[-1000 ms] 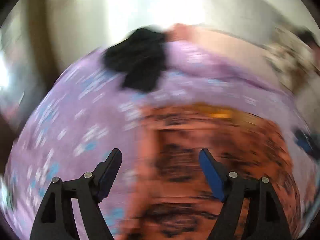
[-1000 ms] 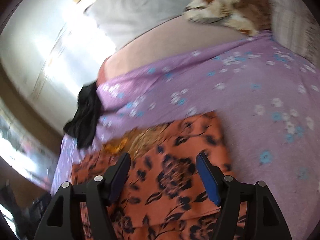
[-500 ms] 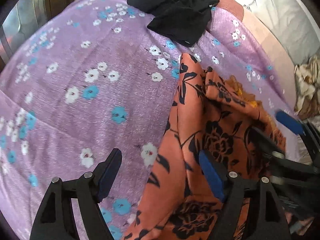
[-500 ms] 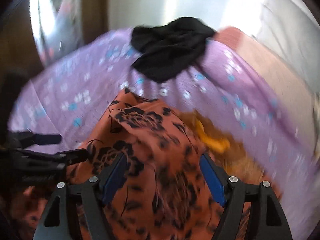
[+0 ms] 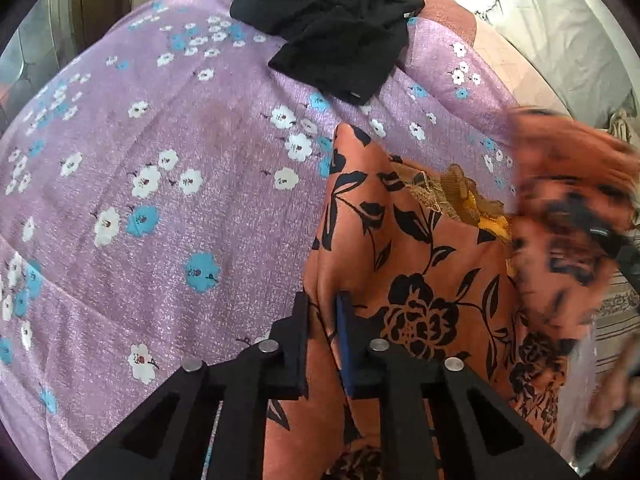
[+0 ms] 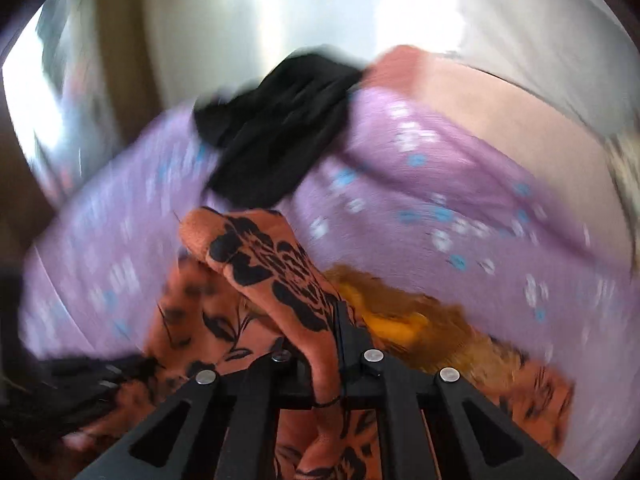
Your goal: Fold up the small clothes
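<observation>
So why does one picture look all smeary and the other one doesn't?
Right wrist view: motion blur smears the purple flowered sheet and black clothes, with bright glare on the wall behind. Left wrist view: mostly sharp, only the orange flowered garment blurs at its lifted right edge. Both bend things, being fisheye.

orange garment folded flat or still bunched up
Bunched: the orange garment lies in loose ridges, both grippers' fingers pinch it, one corner raised.

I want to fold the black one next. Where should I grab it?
Take the black cloth by its near flat end, the corner with the small tag, coming in from the orange cloth's side. That end lies smooth on the purple sheet, while the far part is bunched up, so an edge there is probably harder to find.
</observation>
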The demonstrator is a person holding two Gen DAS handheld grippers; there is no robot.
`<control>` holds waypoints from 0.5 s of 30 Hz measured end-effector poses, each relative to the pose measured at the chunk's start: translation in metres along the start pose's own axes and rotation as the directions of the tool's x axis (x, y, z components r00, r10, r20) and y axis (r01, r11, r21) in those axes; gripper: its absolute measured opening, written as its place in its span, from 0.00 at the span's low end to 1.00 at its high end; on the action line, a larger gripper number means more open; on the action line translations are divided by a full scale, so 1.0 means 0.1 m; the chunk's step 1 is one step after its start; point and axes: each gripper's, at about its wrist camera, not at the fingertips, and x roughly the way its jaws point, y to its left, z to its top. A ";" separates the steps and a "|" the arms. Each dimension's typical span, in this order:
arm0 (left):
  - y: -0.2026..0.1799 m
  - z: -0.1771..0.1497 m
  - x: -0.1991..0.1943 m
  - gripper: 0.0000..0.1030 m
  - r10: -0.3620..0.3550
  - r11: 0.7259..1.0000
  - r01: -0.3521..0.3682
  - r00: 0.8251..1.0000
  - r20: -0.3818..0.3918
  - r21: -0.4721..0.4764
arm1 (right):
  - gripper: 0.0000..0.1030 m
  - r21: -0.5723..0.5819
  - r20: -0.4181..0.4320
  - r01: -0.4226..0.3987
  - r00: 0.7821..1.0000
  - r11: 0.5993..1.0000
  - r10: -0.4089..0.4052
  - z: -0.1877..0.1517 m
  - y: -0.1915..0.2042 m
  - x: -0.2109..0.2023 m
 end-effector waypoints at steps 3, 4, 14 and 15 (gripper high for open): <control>0.01 0.02 -0.06 0.08 -0.011 0.999 0.012 0.999 0.031 -0.030 | 0.06 0.224 0.097 -0.034 0.995 0.974 0.013 -0.20 -0.71 -0.52; 0.02 0.02 -0.09 0.07 -0.003 1.000 0.004 0.999 0.040 -0.027 | 0.06 0.279 0.115 -0.037 0.993 0.960 0.005 -0.30 -0.92 -0.62; 0.28 0.01 -0.26 0.00 0.084 0.995 -0.078 0.993 0.088 -0.067 | 0.25 0.823 0.000 -0.039 0.998 0.567 0.069 -1.74 -2.46 -0.52; 0.24 0.02 -0.27 0.01 0.074 0.996 -0.069 0.992 0.098 -0.056 | 0.28 0.820 0.012 -0.045 0.998 0.571 0.062 -1.67 -2.44 -0.57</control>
